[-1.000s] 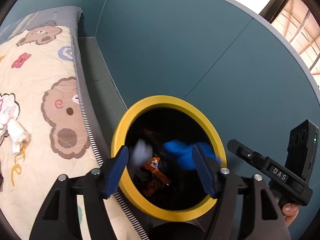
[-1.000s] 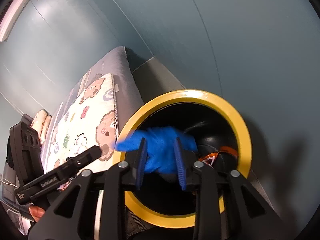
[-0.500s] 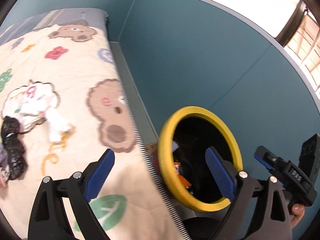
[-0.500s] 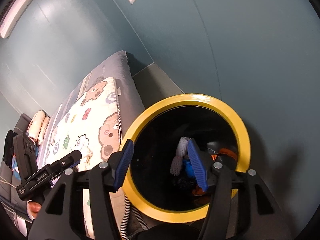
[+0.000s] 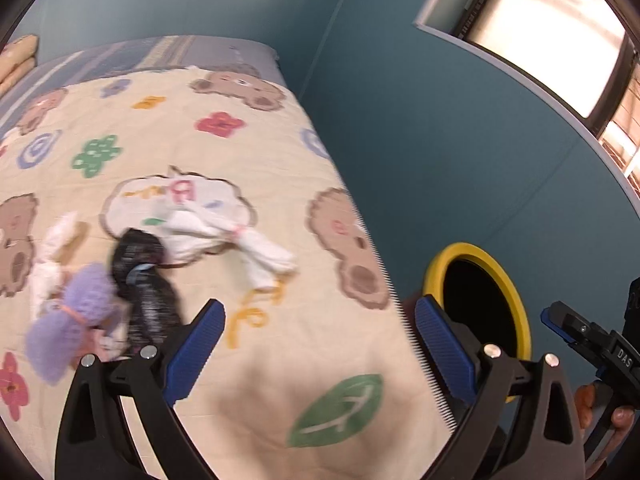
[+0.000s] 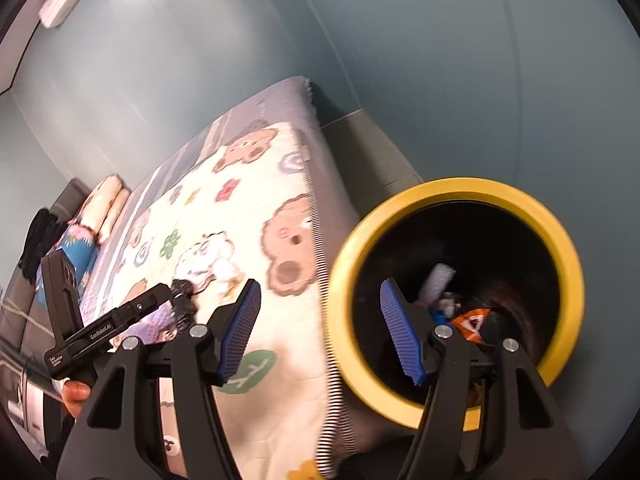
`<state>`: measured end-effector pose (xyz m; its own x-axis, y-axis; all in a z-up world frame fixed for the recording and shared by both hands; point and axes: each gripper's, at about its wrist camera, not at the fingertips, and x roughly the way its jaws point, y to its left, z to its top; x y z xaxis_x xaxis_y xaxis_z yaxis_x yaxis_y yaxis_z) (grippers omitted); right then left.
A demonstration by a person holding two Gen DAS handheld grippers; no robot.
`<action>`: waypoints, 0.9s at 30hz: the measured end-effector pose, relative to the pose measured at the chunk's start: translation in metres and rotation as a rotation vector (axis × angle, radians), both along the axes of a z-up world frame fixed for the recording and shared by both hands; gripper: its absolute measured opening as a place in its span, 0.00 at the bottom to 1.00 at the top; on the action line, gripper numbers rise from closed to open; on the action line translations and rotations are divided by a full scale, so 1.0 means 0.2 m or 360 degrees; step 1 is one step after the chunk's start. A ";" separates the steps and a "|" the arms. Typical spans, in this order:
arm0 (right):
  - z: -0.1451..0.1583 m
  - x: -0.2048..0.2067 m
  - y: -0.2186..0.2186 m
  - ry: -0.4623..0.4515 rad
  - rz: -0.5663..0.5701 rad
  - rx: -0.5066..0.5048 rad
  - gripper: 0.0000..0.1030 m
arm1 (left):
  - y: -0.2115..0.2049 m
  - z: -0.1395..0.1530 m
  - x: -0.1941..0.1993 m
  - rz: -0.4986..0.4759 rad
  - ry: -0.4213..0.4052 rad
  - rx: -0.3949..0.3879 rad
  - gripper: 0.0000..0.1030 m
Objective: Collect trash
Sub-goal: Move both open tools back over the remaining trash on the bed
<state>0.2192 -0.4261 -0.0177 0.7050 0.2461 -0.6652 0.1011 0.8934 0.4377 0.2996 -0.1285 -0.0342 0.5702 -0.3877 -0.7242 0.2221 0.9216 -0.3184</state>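
Cream quilt (image 5: 240,160) printed with bears, flowers and a green leaf fills most of what we see from the left wrist, spread over a bed against a teal wall (image 5: 420,120). Our left gripper (image 5: 320,344) hovers above the quilt's near edge with its blue-padded jaws spread wide and nothing between them. On the quilt ahead lie the scraps of trash: a white knotted cloth (image 5: 240,240) near the middle, a black crumpled bundle (image 5: 144,288) just left of it, a lilac fuzzy bundle (image 5: 76,320) touching the black one, and another white scrap (image 5: 48,264) at the far left (all somewhat blurred). To the right, beside the bed, stands a black bin with a yellow rim (image 5: 516,304). The other gripper's body shows at the right edge.

From the right wrist, we look down at the same yellow-rimmed bin (image 6: 560,248), its mouth just ahead. Our right gripper (image 6: 328,336) is empty too, jaws wide apart, one pad over the quilt (image 6: 240,220) and one over the bin's opening. Inside the bin lie a pale grey piece (image 6: 438,278), an orange wrapper (image 6: 472,320) and a bit of blue (image 6: 440,314). The black bundle (image 6: 182,292) shows on the quilt at left.
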 end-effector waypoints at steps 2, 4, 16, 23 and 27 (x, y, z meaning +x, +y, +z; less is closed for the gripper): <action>0.01 0.02 0.07 -0.0001 0.0043 -0.0002 0.58 | 0.07 0.00 0.00 0.0032 -0.0002 0.0006 0.90; 0.02 0.03 0.13 -0.0004 0.0080 -0.0013 0.58 | 0.15 -0.01 0.00 0.0063 -0.0002 0.0016 0.90; 0.04 0.25 0.54 0.0027 0.0292 -0.0079 0.59 | 0.52 -0.04 -0.01 0.0200 -0.0008 0.0124 0.90; 0.01 0.44 0.73 0.0056 0.0384 -0.0158 0.58 | 0.69 -0.11 0.02 0.0265 0.0038 0.0158 0.90; -0.05 0.57 0.84 0.0111 0.0433 -0.0214 0.58 | 0.77 -0.16 0.04 0.0286 0.0073 0.0161 0.90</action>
